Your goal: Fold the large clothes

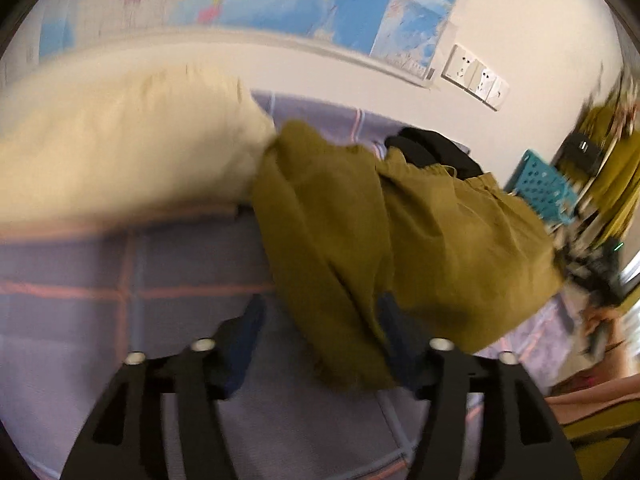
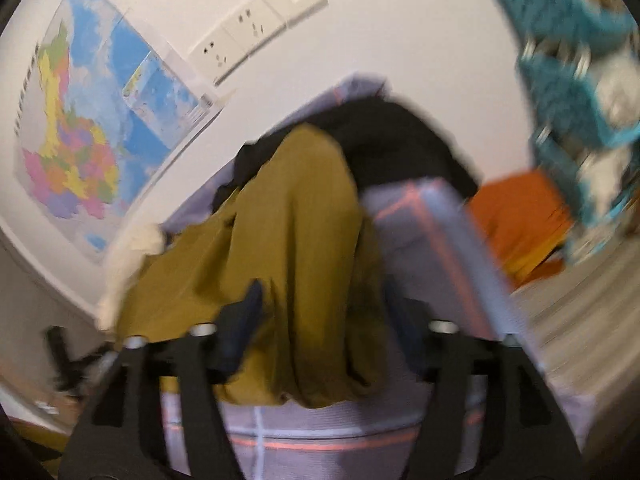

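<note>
An olive-green garment (image 1: 400,232) lies rumpled on a lilac checked bed sheet (image 1: 120,288), with one end resting against a black garment (image 1: 432,148). My left gripper (image 1: 320,320) stands open just over the sheet. A hanging edge of the olive cloth falls between its jaws, next to the right finger (image 1: 394,320), unpinched. In the right wrist view the olive garment (image 2: 288,220) bulges up between the jaws of my right gripper (image 2: 324,312), which is open too. The black garment (image 2: 392,136) lies behind it. Both views are blurred.
A cream pillow (image 1: 120,140) lies left of the olive cloth. A teal perforated basket (image 1: 544,188) stands off the bed's right side, with something orange (image 2: 520,220) below it. A wall with a map (image 2: 88,120) and sockets (image 2: 248,36) rises behind the bed.
</note>
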The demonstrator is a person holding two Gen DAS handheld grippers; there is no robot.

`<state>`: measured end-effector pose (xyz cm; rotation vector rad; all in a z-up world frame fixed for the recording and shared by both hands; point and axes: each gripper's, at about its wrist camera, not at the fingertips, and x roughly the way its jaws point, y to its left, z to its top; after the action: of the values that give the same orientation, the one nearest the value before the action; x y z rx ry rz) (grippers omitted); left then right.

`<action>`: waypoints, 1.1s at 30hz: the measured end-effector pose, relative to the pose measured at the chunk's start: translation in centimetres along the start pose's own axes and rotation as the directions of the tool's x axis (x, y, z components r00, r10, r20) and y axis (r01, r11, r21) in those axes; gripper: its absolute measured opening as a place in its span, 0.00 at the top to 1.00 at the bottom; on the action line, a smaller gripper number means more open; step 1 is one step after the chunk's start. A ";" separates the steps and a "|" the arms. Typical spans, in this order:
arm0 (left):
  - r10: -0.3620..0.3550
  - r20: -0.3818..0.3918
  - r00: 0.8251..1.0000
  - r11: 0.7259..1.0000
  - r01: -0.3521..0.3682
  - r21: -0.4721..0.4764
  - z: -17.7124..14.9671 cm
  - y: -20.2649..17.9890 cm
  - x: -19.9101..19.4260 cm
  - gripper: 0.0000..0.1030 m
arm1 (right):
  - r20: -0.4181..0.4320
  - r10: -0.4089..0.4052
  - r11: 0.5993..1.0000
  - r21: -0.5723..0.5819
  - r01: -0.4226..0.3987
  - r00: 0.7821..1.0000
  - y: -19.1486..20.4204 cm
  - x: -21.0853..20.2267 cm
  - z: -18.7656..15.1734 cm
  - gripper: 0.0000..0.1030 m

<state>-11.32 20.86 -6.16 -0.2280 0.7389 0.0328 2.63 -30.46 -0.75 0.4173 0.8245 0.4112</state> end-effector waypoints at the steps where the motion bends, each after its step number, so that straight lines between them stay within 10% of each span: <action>1: 0.033 0.015 0.999 0.999 -0.033 0.020 0.5 -0.6 -0.3 0.30 | 0.027 -0.013 1.000 -0.026 0.014 1.000 0.5 -0.6 0.2 0.32; 7: 0.140 0.062 0.988 0.983 -0.147 0.114 2.0 -2.9 -0.5 0.28 | 0.103 -0.036 0.976 -0.210 0.057 0.994 5.0 -1.5 0.4 0.30; 18: 0.161 0.033 0.986 0.973 -0.164 0.160 1.8 -4.2 1.7 0.28 | -0.016 -0.113 0.938 -0.333 0.101 0.994 6.8 4.6 -0.9 0.30; 25: 0.180 -0.030 0.983 0.977 -0.175 0.118 2.1 -2.8 5.0 0.33 | -0.062 -0.114 0.949 -0.301 0.090 0.992 4.7 7.2 -0.1 0.91; 33: 0.181 -0.063 0.982 0.983 -0.178 0.050 3.9 -0.8 7.3 0.36 | -0.032 -0.102 0.966 -0.244 0.091 0.994 4.2 7.7 2.5 0.98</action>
<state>-3.26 20.52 -8.15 -0.1205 0.8253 0.1807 8.52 -23.55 -1.82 0.1409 0.8228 0.4258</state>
